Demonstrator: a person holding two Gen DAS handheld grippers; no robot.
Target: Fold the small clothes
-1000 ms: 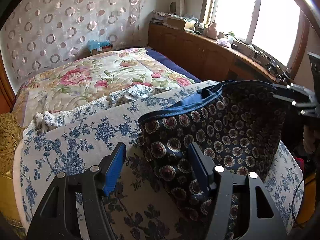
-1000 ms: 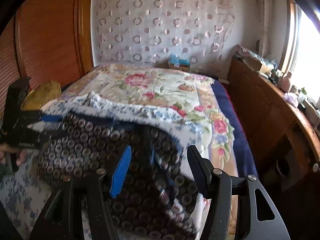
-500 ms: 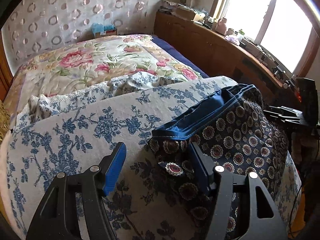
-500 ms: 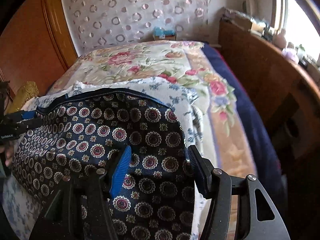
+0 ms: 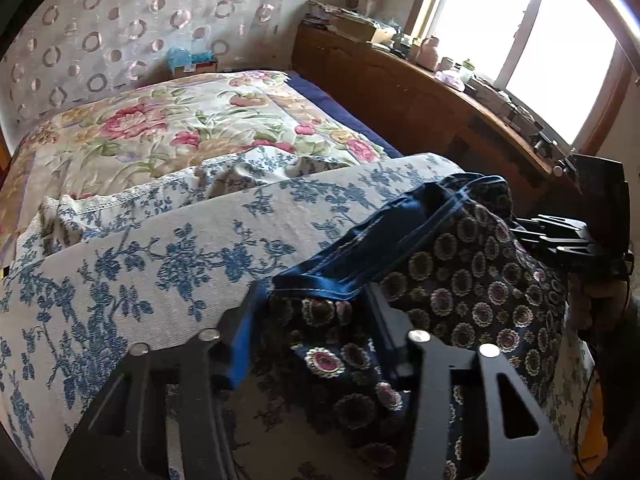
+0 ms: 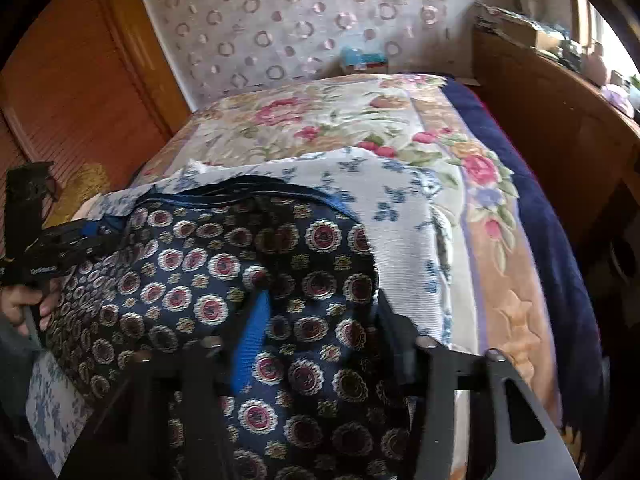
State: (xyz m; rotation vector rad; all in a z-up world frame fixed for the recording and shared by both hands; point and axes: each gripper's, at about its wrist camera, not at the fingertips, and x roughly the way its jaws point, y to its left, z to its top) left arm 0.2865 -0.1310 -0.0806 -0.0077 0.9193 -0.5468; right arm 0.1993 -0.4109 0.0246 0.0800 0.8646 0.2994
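A dark navy garment with round medallion print and a plain blue waistband [image 5: 460, 264] lies on the blue-flowered white cloth [image 5: 168, 240]; it also fills the right wrist view [image 6: 248, 272]. My left gripper [image 5: 316, 300] is open, its jaws astride the garment's near waistband corner. My right gripper [image 6: 320, 304] is open, jaws astride the garment's right edge. Each gripper shows edge-on in the other's view: the right gripper [image 5: 560, 236], the left gripper [image 6: 56, 248] with a hand on it.
The bed carries a pink-flowered quilt [image 5: 168, 120] beyond the cloth. A wooden cabinet [image 5: 400, 92] with clutter runs under the window on the right. A wooden wardrobe [image 6: 72, 92] stands left. A blue tissue box [image 5: 192, 60] sits by the curtain.
Both grippers have dropped lower and closer onto the garment, which has sunk from hanging to lying on the cloth. The jaws now straddle its fabric.
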